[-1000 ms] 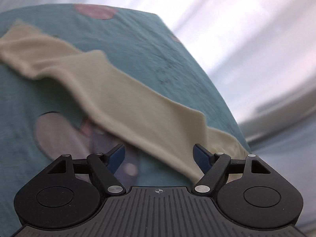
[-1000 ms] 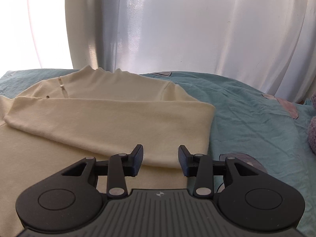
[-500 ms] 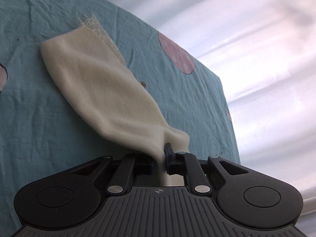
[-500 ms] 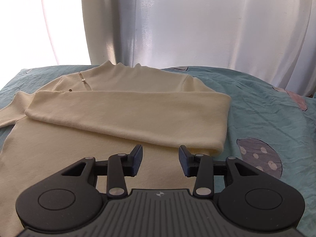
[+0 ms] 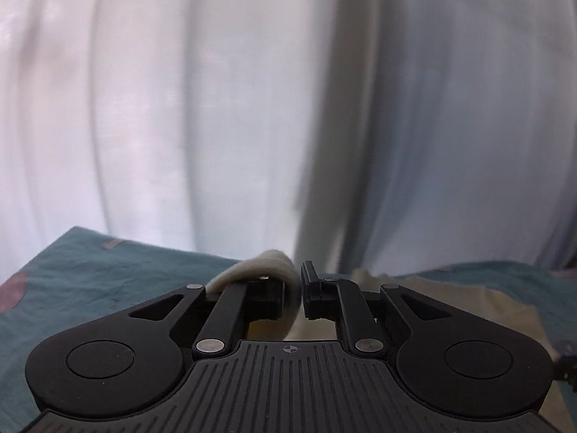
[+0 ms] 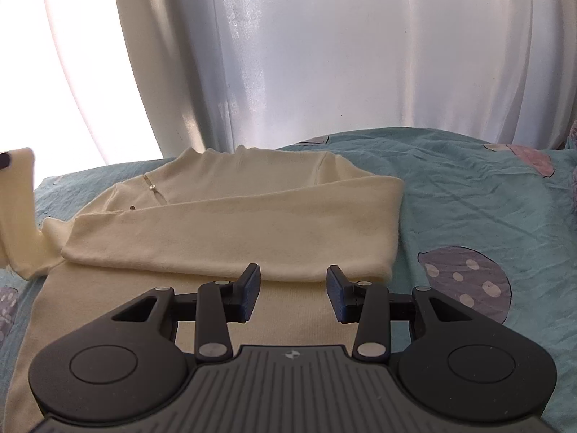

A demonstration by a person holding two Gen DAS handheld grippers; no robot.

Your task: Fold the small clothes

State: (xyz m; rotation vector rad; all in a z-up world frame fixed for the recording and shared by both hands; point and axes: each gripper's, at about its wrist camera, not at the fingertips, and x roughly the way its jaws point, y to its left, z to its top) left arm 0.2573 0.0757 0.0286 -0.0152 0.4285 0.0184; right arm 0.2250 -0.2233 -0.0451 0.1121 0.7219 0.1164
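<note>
A cream sweater (image 6: 234,216) lies flat on the teal bedsheet (image 6: 468,216), its right sleeve folded across the chest. My left gripper (image 5: 300,288) is shut on the sweater's left sleeve (image 5: 259,270), whose cloth drapes over the left finger. In the right wrist view that sleeve (image 6: 16,213) hangs lifted at the far left edge. My right gripper (image 6: 292,288) is open and empty, hovering just above the sweater's lower body, short of the folded sleeve's edge. The sweater's body also shows in the left wrist view (image 5: 450,299).
White curtains (image 6: 324,54) hang behind the bed, with bright window light at the left. The sheet has purple mushroom prints (image 6: 468,281) to the right of the sweater. Something pinkish (image 6: 573,180) sits at the far right edge.
My left gripper closed on the left sleeve, lifted it off the sheet and swung to face the curtains. My right gripper drew back slightly and stayed open.
</note>
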